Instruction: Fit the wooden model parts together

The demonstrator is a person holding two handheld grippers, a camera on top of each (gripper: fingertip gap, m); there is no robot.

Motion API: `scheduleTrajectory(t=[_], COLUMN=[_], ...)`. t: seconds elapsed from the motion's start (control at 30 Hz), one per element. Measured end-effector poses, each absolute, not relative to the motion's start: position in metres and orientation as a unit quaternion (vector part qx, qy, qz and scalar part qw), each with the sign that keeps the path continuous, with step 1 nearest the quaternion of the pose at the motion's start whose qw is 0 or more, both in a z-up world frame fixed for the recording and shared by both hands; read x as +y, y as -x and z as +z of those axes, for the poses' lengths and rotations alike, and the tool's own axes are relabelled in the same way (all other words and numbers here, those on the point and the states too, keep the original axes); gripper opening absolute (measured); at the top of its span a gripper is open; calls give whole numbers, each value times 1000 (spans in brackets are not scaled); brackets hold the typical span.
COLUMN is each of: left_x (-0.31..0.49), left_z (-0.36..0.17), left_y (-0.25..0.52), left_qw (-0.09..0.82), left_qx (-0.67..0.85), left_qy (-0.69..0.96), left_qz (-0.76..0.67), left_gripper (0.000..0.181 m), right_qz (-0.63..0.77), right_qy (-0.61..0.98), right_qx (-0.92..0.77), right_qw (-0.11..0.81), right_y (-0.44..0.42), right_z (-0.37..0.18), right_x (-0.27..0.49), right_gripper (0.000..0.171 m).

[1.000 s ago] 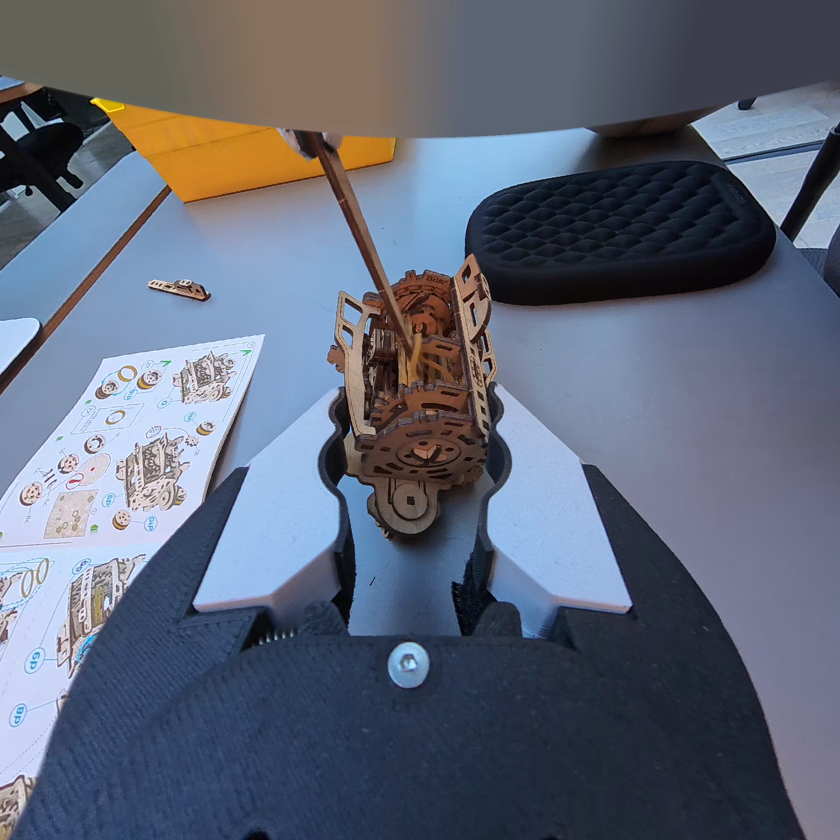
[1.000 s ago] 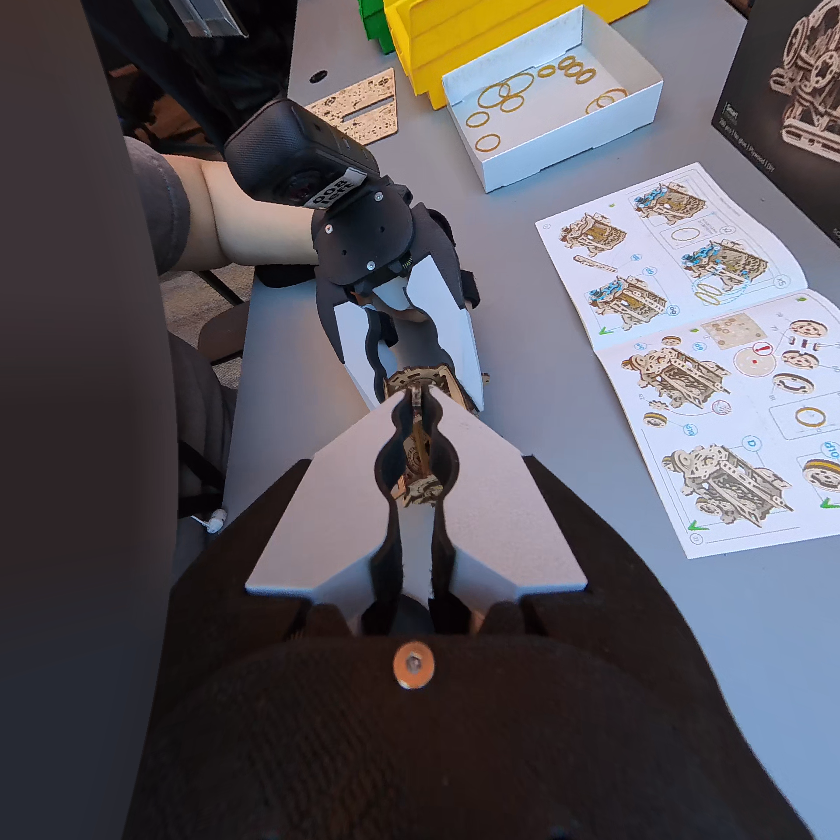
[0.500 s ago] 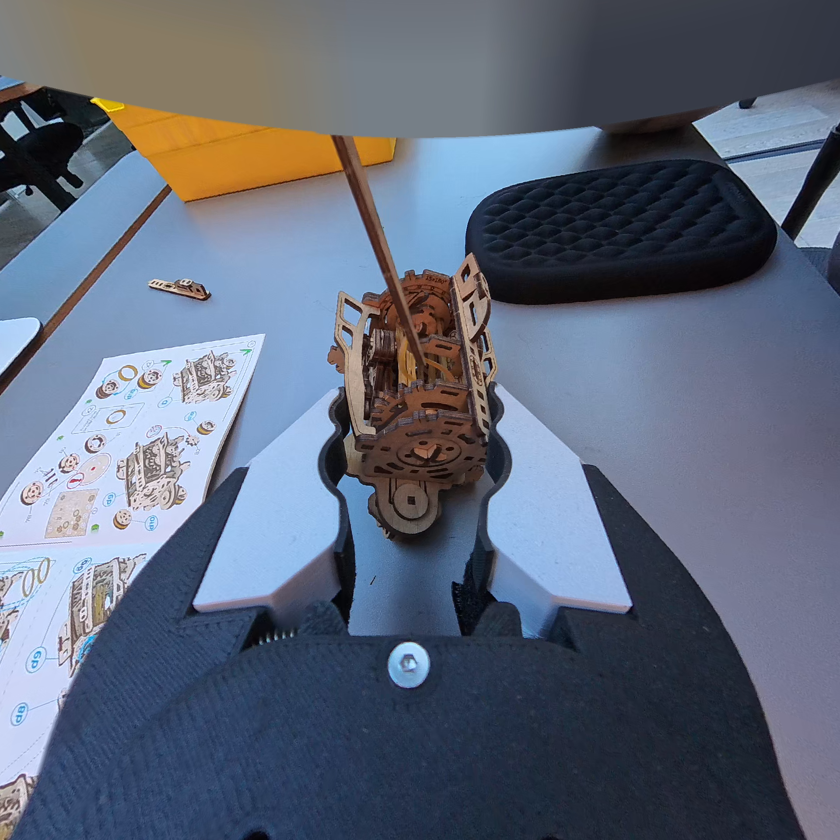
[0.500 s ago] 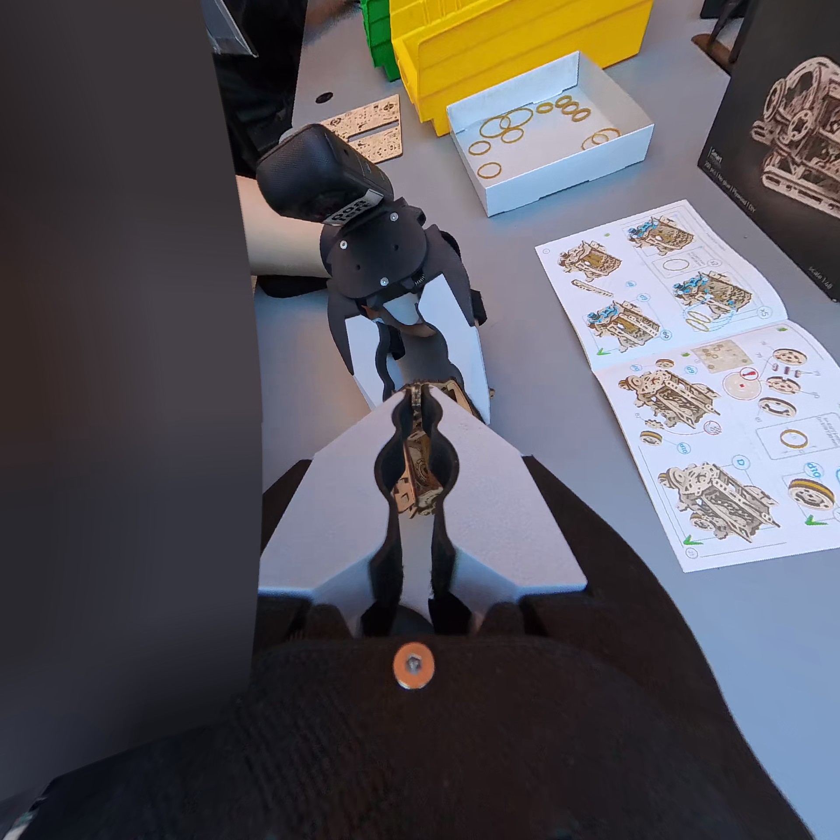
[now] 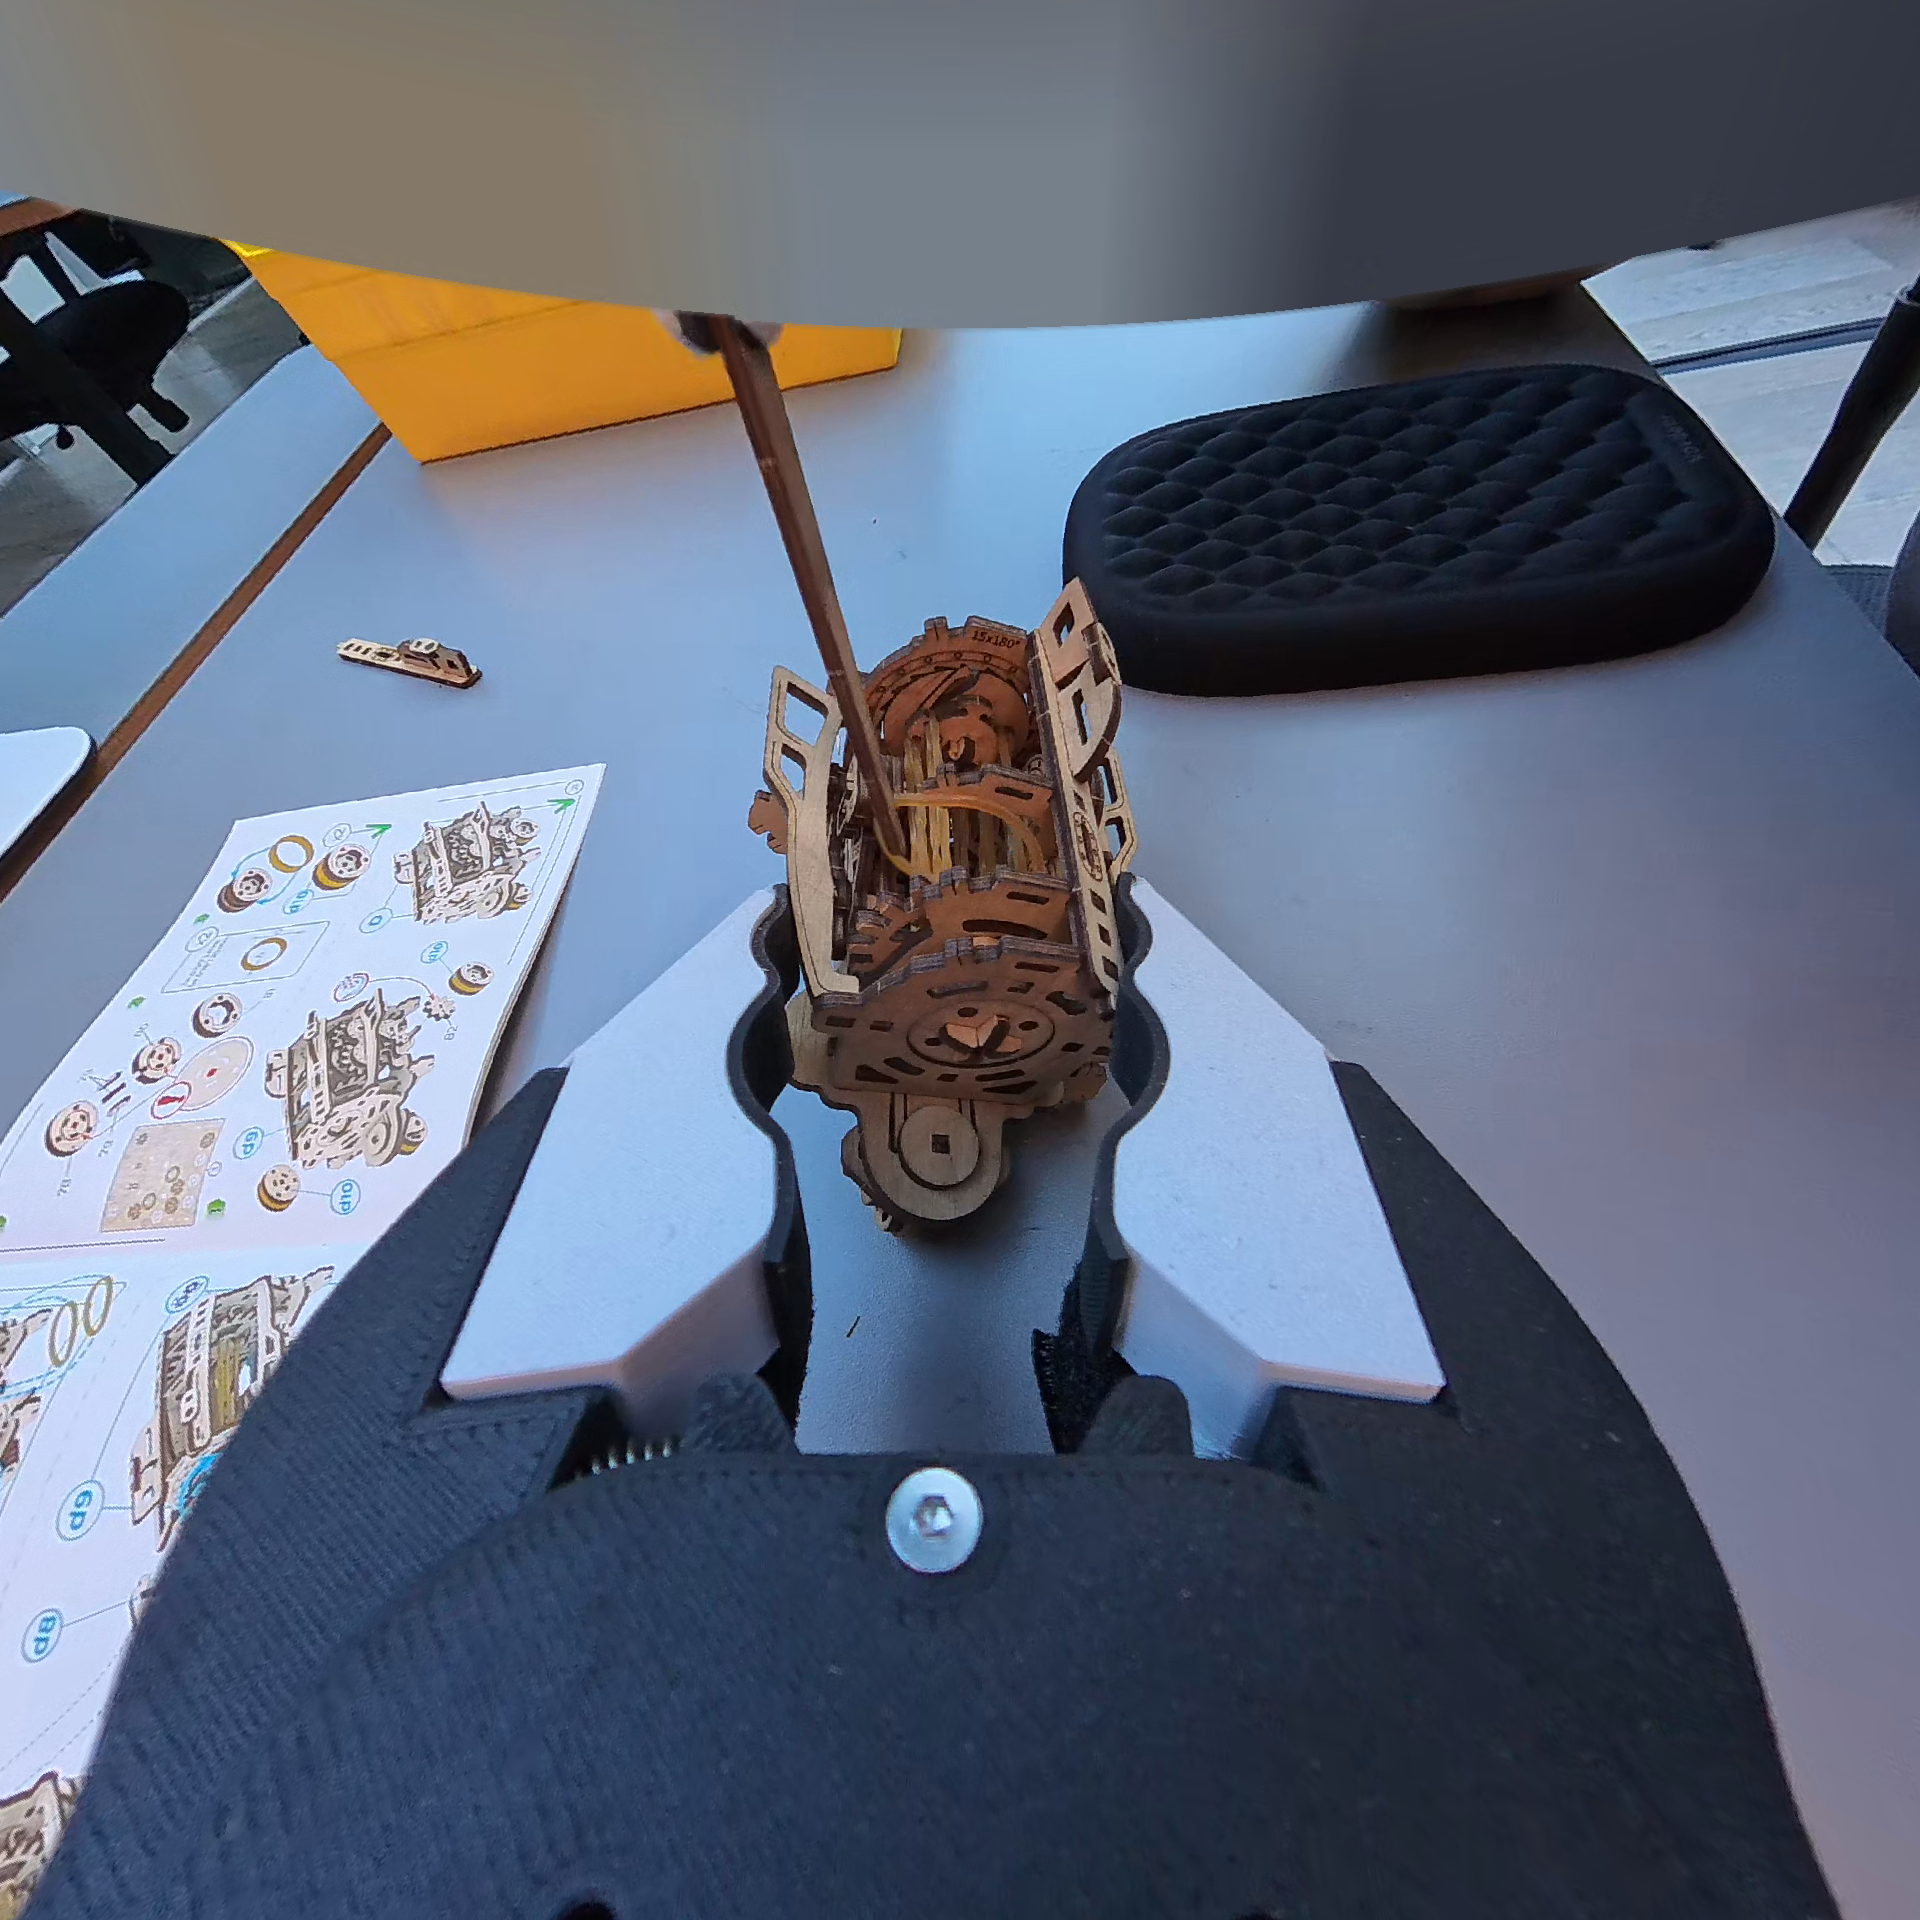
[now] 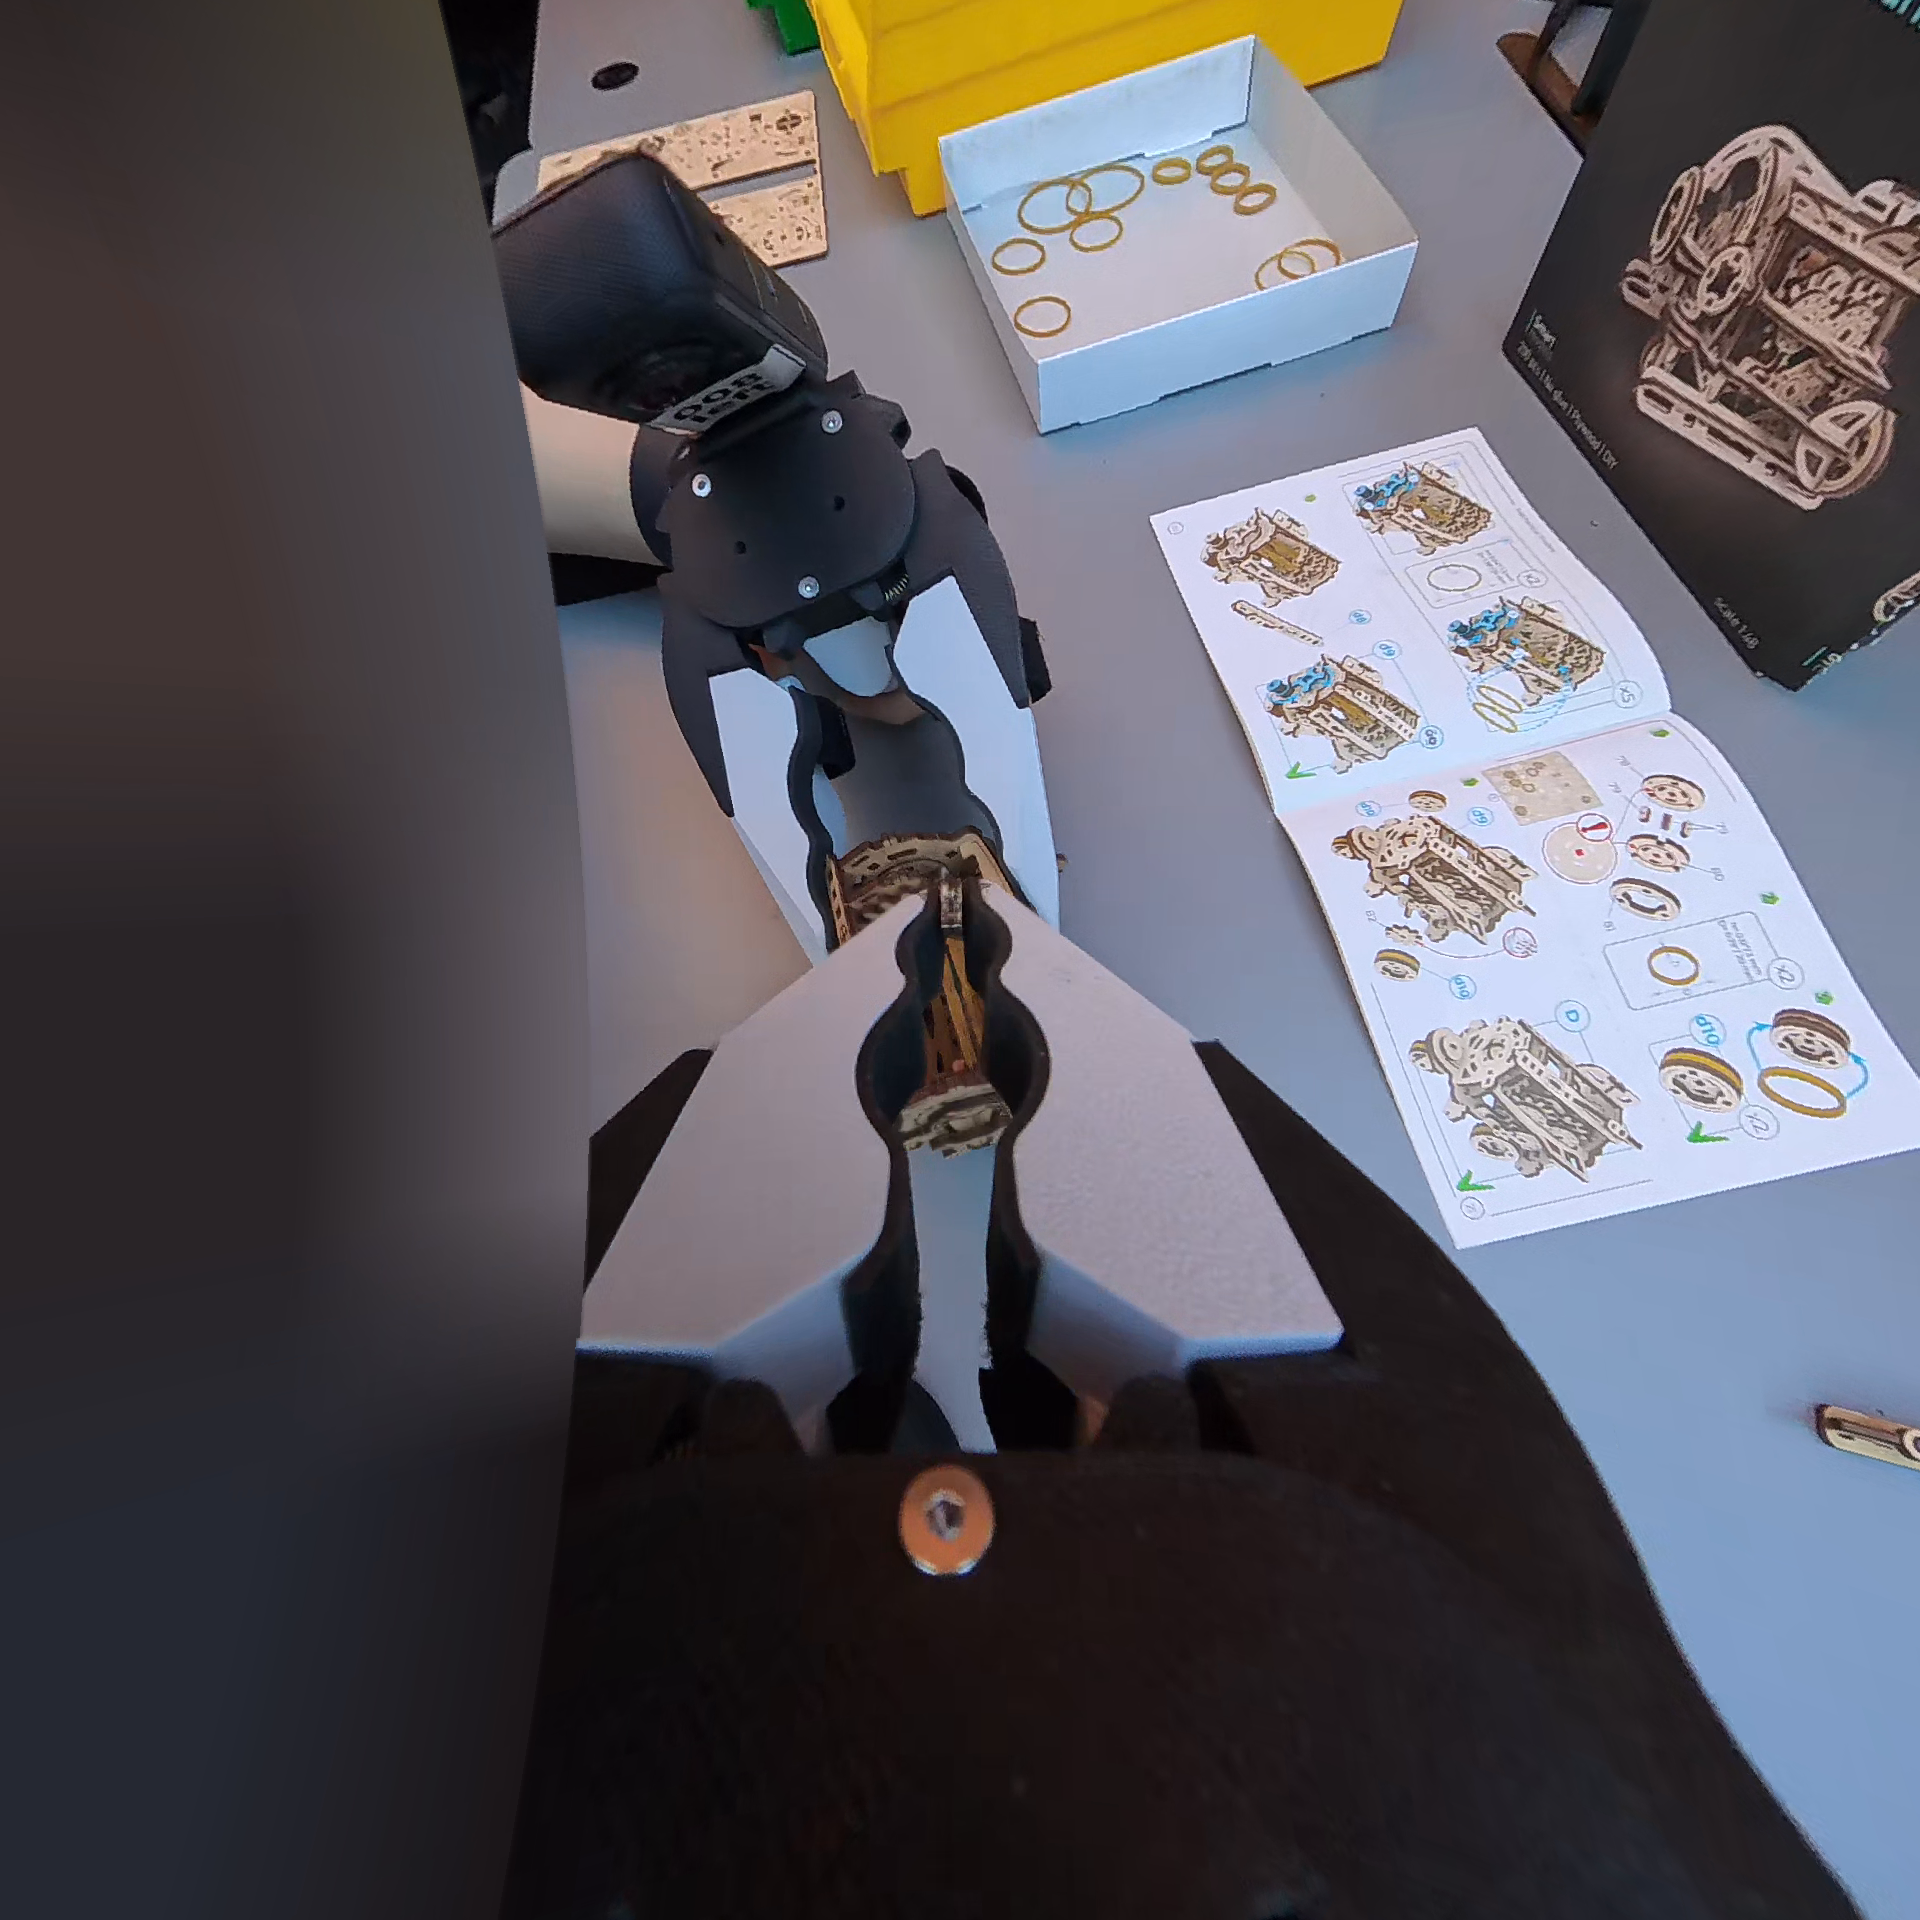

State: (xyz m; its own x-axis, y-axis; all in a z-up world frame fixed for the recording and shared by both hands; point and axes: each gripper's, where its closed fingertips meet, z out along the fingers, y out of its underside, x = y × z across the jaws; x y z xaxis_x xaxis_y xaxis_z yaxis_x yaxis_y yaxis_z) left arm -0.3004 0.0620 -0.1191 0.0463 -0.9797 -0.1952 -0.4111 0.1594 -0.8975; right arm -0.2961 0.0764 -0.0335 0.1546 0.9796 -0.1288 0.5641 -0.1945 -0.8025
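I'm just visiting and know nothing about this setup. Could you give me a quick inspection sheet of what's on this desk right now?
Surface: grey table, mostly bare on its right side.
Job's things: wooden model stands on the table; a thin wooden stick reaches into it, its tip at a yellow rubber band.
Clutter: instruction sheet, white box of rubber bands, loose wooden piece, black cushion, yellow bins, model's box, wooden part sheets.
Grippers: left hand-held gripper clamps the model's sides; right hand-held gripper is shut on the stick.
Cables: nothing seen.
Surroundings: office chair.
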Motion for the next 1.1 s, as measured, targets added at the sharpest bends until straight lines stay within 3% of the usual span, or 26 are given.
scheduleTrajectory(t=[0.03, 0.33, 1.1], left_x=[62, 62, 62], left_z=[-119, -119, -119], left_y=[300, 300, 300], left_qw=[450, 450, 451], left_qx=[614, 615, 616], left_qy=[566, 566, 566], left_qz=[-316, -315, -311], left_gripper=[59, 59, 59], right_qz=[346, 367, 303], right_qy=[693, 700, 711], right_qx=[-552, -555, -578], right_qw=[311, 259, 261], right_y=[296, 301, 296], right_z=[-31, -40, -38], right_x=[77, 69, 73], right_gripper=[1, 1, 1])
